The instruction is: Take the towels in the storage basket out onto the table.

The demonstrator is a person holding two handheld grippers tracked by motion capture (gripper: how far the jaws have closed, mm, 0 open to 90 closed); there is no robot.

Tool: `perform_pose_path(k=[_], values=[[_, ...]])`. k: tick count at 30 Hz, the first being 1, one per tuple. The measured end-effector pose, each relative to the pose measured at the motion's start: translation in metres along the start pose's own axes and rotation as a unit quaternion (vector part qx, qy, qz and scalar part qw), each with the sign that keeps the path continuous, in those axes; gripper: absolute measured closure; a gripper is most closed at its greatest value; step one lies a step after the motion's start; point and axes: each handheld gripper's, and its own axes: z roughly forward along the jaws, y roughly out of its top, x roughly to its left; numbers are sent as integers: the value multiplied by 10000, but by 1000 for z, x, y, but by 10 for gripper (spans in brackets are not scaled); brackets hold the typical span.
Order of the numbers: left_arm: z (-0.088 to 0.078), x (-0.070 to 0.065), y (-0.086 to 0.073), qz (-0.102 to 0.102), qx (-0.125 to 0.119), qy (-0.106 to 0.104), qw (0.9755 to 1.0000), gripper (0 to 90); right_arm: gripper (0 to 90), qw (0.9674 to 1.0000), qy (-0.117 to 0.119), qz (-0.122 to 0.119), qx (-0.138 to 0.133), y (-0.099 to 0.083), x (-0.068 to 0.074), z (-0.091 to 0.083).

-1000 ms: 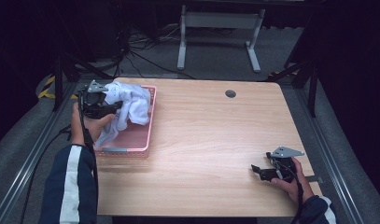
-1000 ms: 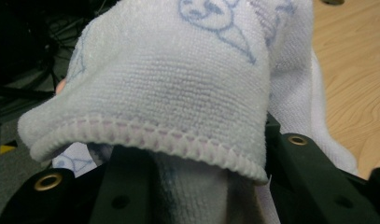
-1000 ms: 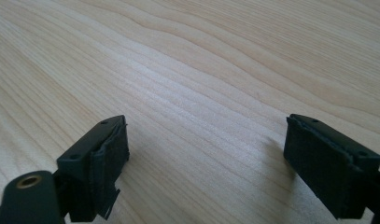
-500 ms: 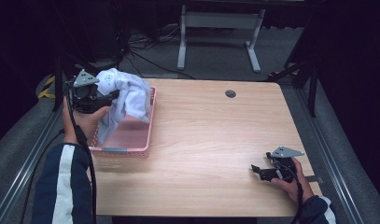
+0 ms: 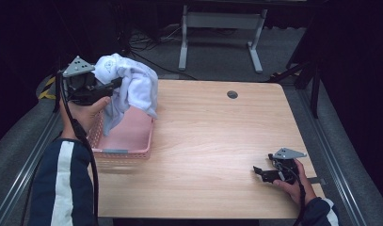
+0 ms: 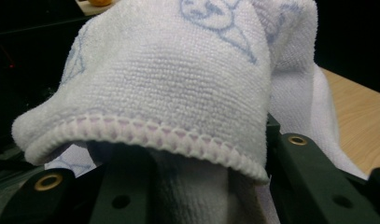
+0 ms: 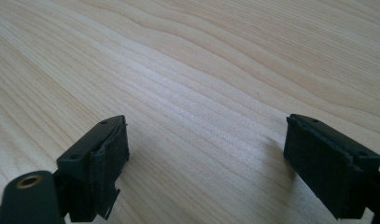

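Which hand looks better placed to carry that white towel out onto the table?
The left. Its hand-held gripper is shut on the white towel, hanging above the pink basket. The right hand-held gripper rests open on the table, holding nothing.

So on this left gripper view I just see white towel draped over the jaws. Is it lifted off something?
Observer: Yes, the towel hangs above a pink basket at the table's left edge.
Operator: Is the whole towel out?
Observer: Its lower end hangs down into the basket; the left gripper is shut on the upper part.
Operator: And the other hand?
Observer: The right gripper rests low on the bare table near the right corner, jaws open, nothing between them.
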Motion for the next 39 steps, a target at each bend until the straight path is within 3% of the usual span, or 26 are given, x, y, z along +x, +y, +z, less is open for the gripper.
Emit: perform_pose_path(k=[10, 12, 14, 17, 18, 20, 22, 23, 28, 29, 31, 32, 33, 34, 36, 39], values=[[34, -41, 7, 97, -48, -646, 9979, 620, 141, 10000, 2, 3, 2, 0, 0, 0], [49, -58, 9, 183, 6, -849, 9962, 619, 141, 10000, 2, 1, 1, 0, 0, 0], [54, -63, 10, 199, 21, -925, 9955, 619, 141, 10000, 3, 1, 1, 0, 0, 0], [73, -87, 7, 288, 100, -1268, 9915, 618, 141, 10000, 1, -14, -6, 0, 0, 0], [73, -87, 7, 288, 100, -1268, 9915, 618, 141, 10000, 1, -14, -6, 0, 0, 0], [84, -100, 3, 344, 189, -1446, 9887, 617, 141, 10000, 6, -16, -6, 0, 0, 0], [101, -121, -7, 416, 337, -1661, 9847, 616, 141, 10000, 6, -18, -6, 0, 0, 0], [101, -121, -7, 416, 337, -1661, 9847, 615, 141, 10000, 7, -19, -4, 0, 0, 0], [125, -152, -31, 494, 726, -1926, 9773, 609, 135, 10000, 2, -8, 9, 0, 0, 0], [129, -158, -37, 516, 792, -1983, 9756, 608, 134, 10000, -3, -1, 10, 0, 0, 0], [139, -170, -54, 631, 1136, -2064, 9698, 600, 131, 10000, -7, 4, 13, 0, 0, 0], [139, -170, -54, 631, 1136, -2064, 9698, 599, 131, 10000, -7, 4, 13, 0, 0, 0], [143, -175, -64, 758, 1336, -2100, 9656, 597, 131, 10000, -8, 2, 14, 0, 0, 0], [143, -175, -64, 758, 1336, -2100, 9656, 595, 130, 10000, -10, 0, 14, 0, 0, 0], [146, -181, -79, 934, 1624, -2091, 9598, 584, 131, 10000, -14, 1, 18, 0, 0, 0], [147, -186, -89, 992, 1736, -1974, 9597, 520, 131, 10000, -14, 4, 30, 0, 0, 0]])
